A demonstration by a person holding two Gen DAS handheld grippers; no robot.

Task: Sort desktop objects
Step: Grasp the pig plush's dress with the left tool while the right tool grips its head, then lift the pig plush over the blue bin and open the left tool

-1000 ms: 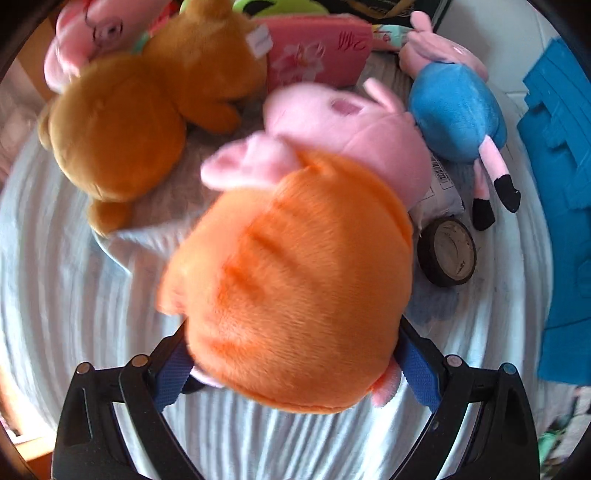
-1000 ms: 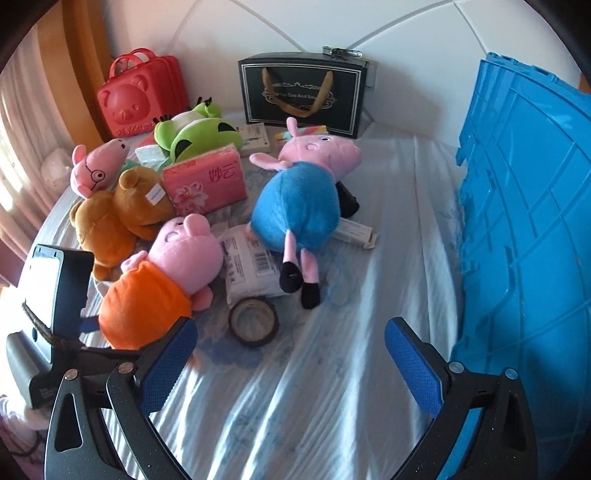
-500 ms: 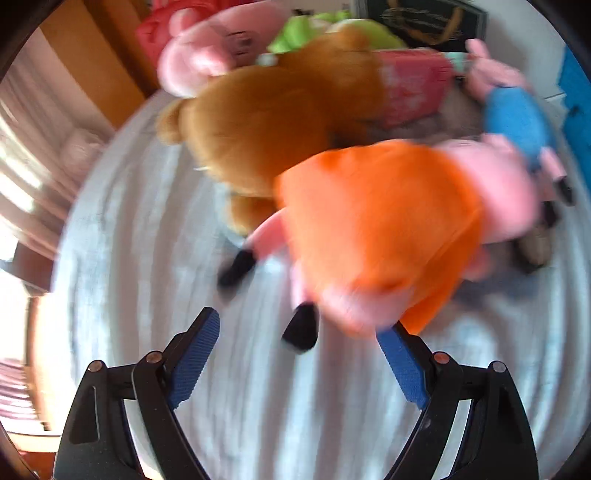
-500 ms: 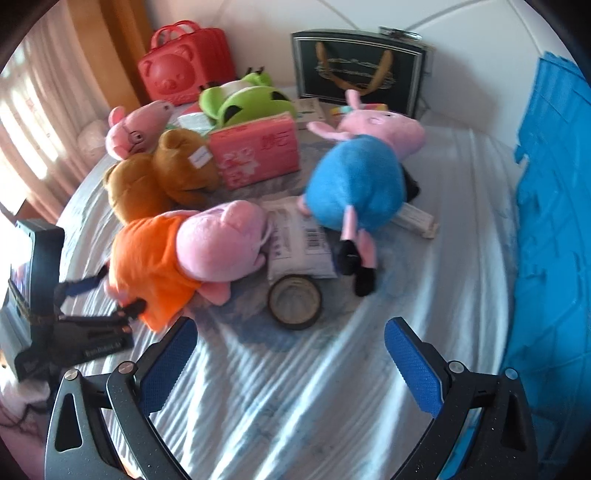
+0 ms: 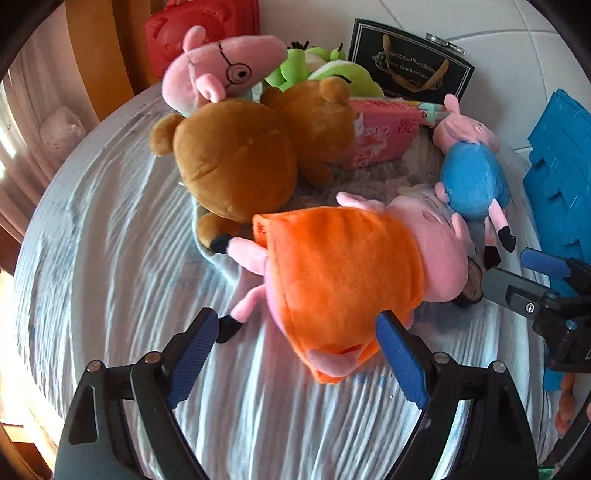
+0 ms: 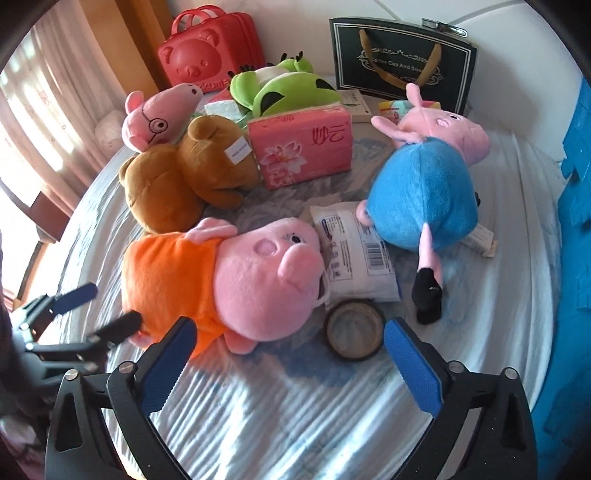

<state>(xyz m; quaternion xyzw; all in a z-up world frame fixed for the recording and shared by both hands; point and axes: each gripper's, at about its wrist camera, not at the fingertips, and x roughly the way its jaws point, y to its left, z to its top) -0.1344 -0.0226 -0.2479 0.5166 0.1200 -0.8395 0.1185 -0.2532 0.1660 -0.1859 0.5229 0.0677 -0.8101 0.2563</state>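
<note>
Across the left wrist view, the left gripper (image 5: 295, 354) stands wide over a pale striped cloth (image 5: 110, 258); the pig plush in the orange dress (image 5: 343, 273) lies on its side between and just beyond the blue pads, the right pad close against the hem of the dress, the left pad apart from it beside a black foot; neither pad visibly presses on it, so nothing is held; behind it lies a brown bear plush (image 5: 236, 166), touching a pink pack of tissues (image 5: 380, 136); a pig plush with glasses (image 5: 225, 66) rests against the bear, with a green plush (image 5: 325, 70) and a red bear-face case (image 5: 199, 26) further back; a black gift bag (image 5: 410, 66) stands upright at the rear; a pig plush in blue (image 5: 472, 173) lies to the right, near a blue crate (image 5: 561, 177); the right gripper (image 5: 546, 280) enters from the right edge, next to the orange pig's head.

Over in the right wrist view, the right gripper (image 6: 288, 362) is wide and holds nothing; a roll of dark tape (image 6: 354, 332) lies flat between and just beyond its pads, touching a white packet (image 6: 354, 254); the orange-dressed pig's head lies just beyond the left pad; the blue pig sits past the packet; the left gripper shows at the left edge, beside the orange dress.
</note>
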